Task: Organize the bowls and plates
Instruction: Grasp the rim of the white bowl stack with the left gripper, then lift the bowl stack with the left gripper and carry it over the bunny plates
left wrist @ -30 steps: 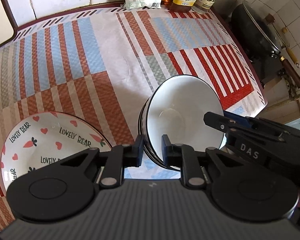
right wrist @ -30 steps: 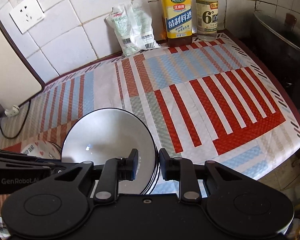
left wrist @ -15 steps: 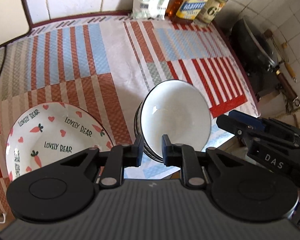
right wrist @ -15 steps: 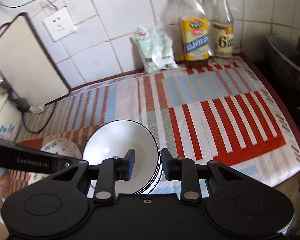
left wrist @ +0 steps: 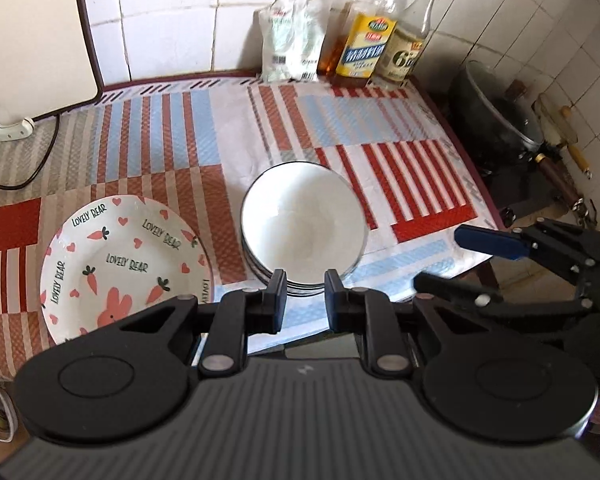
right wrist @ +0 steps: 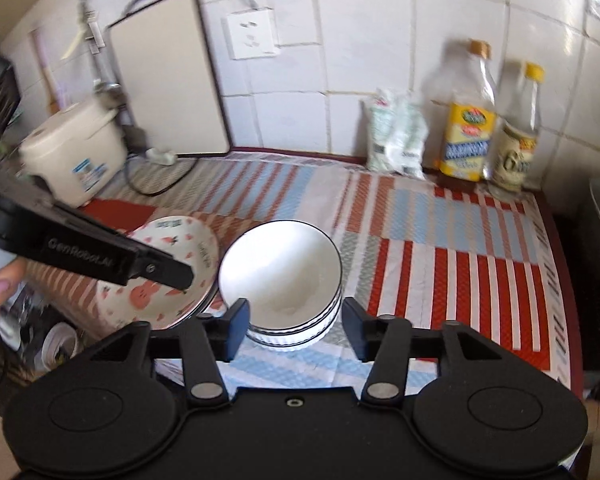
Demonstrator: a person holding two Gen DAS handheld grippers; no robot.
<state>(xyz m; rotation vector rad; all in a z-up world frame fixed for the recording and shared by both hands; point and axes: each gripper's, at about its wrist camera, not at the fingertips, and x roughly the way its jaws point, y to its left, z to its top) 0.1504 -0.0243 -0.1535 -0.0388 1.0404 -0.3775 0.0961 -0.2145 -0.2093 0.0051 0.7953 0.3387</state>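
On the striped mat (left wrist: pixel 160 152), stacked bowls (left wrist: pixel 302 224) touch the plate (left wrist: pixel 124 260); left claw (left wrist: pixel 305 294) narrow, right claw (right wrist: pixel 296 320) wide.

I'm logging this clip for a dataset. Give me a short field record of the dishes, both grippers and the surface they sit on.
bowls: stack of white bowls with black rims, near the front edge of the mat
plate: white deep plate printed with carrots and "LOVELY BEAR", left of the stack; contact between them unclear
surface: red, blue and white striped woven mat
left gripper: fingers slightly apart, holding nothing
right gripper: fingers wide open, empty, in front of the stack
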